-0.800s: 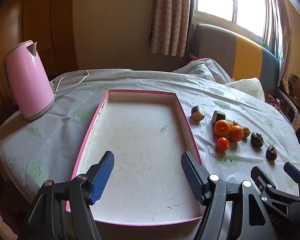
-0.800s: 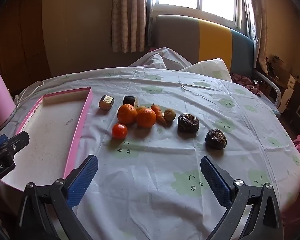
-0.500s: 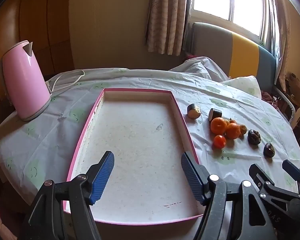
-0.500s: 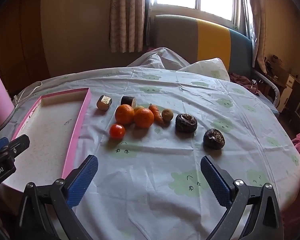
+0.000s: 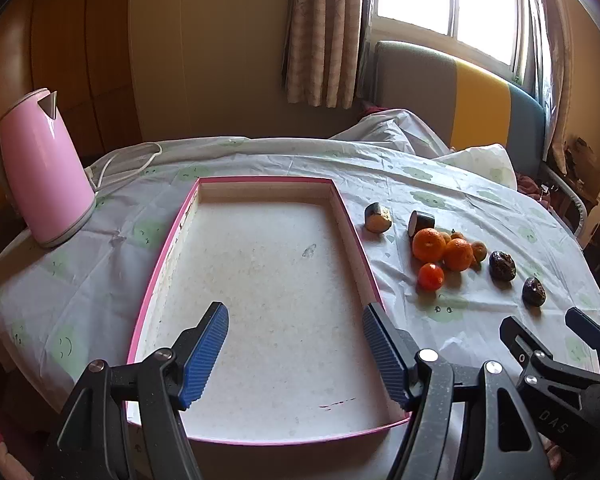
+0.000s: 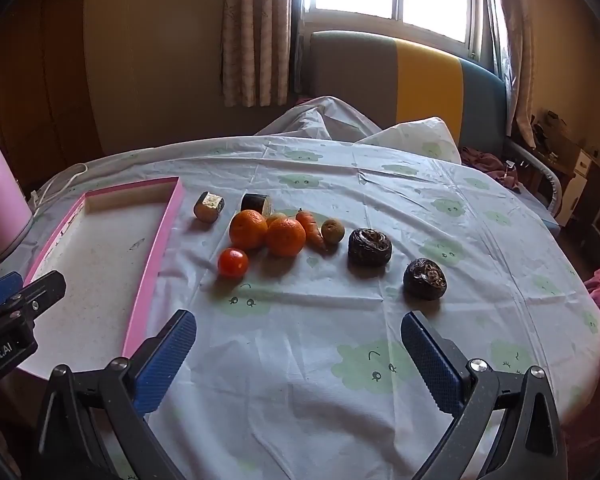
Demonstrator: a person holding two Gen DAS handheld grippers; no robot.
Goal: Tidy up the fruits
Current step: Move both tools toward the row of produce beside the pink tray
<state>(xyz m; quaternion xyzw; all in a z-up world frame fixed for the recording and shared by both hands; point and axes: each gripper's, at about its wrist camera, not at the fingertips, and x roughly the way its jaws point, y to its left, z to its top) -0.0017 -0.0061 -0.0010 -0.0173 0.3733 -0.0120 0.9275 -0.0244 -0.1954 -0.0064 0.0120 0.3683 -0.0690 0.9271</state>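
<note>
A pink-rimmed white tray (image 5: 168, 240) lies empty on the table; it also shows at the left of the right wrist view (image 6: 156, 248). Beside it lie two oranges (image 6: 248, 229) (image 6: 285, 237), a small tomato (image 6: 233, 262), a carrot (image 6: 311, 229), a kiwi (image 6: 333, 231), two dark wrinkled fruits (image 6: 369, 247) (image 6: 425, 279) and two cut dark-skinned pieces (image 6: 209, 206) (image 6: 255, 203). My left gripper (image 5: 296, 354) is open and empty above the tray's near end. My right gripper (image 6: 298, 360) is open and empty over the cloth, short of the fruits.
A pink kettle (image 5: 40, 168) with a white cord (image 5: 124, 160) stands at the table's far left. The round table wears a white cloth with green prints (image 6: 380, 360). A sofa (image 6: 400, 80) and curtained window are behind; clutter stands at the right.
Both grippers have drawn back slightly toward me, so tray and fruits look a little farther away. Both stay open and empty. Nothing on the table moved.
</note>
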